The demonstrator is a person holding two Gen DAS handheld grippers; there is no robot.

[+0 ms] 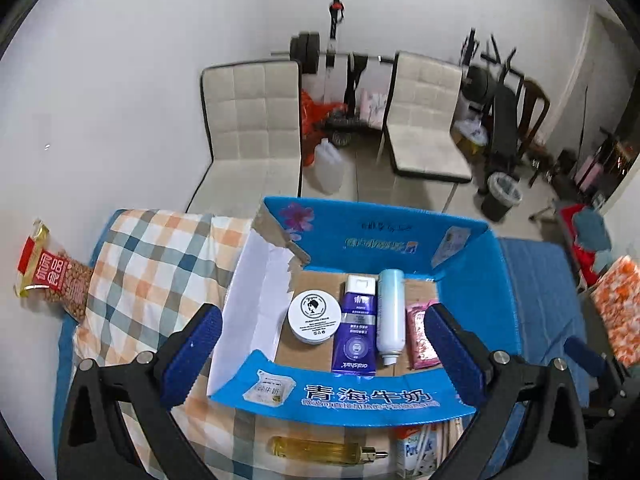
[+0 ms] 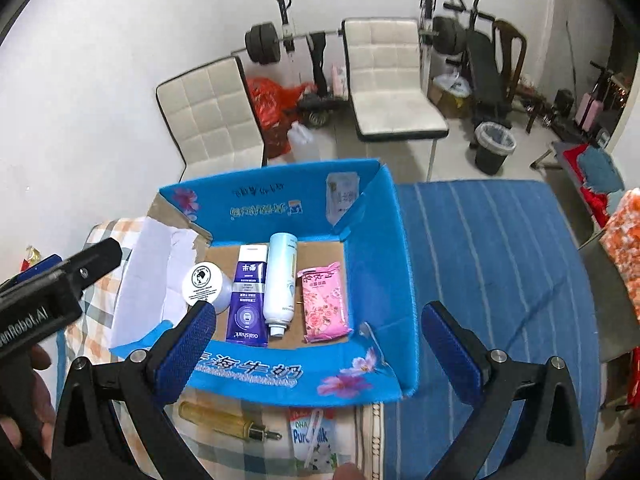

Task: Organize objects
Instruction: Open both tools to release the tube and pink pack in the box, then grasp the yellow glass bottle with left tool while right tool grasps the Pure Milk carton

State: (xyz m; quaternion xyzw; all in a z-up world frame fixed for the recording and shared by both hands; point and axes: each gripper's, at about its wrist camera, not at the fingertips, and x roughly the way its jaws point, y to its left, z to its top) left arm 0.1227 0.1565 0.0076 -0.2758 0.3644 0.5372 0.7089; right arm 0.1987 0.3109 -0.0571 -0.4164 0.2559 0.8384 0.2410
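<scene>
An open blue cardboard box (image 1: 360,404) (image 2: 256,376) holds a white cream jar (image 1: 315,317) (image 2: 204,283), a purple toothpaste tube (image 1: 356,328) (image 2: 248,300), a white spray bottle (image 1: 391,312) (image 2: 281,280) and a pink tissue pack (image 1: 420,338) (image 2: 323,300). In front of the box lie a yellow glass bottle (image 1: 320,451) (image 2: 218,421) and a milk carton (image 1: 414,454) (image 2: 312,442). My left gripper (image 1: 320,360) is open and empty above the box's near wall. My right gripper (image 2: 316,354) is open and empty, over the box's front right.
A checked cloth (image 1: 152,264) covers the table left of the box. A bag of peanuts (image 1: 60,280) lies at its far left. A blue striped cloth (image 2: 500,264) lies right of the box. Two white chairs (image 1: 256,128) (image 2: 392,80) stand beyond the table.
</scene>
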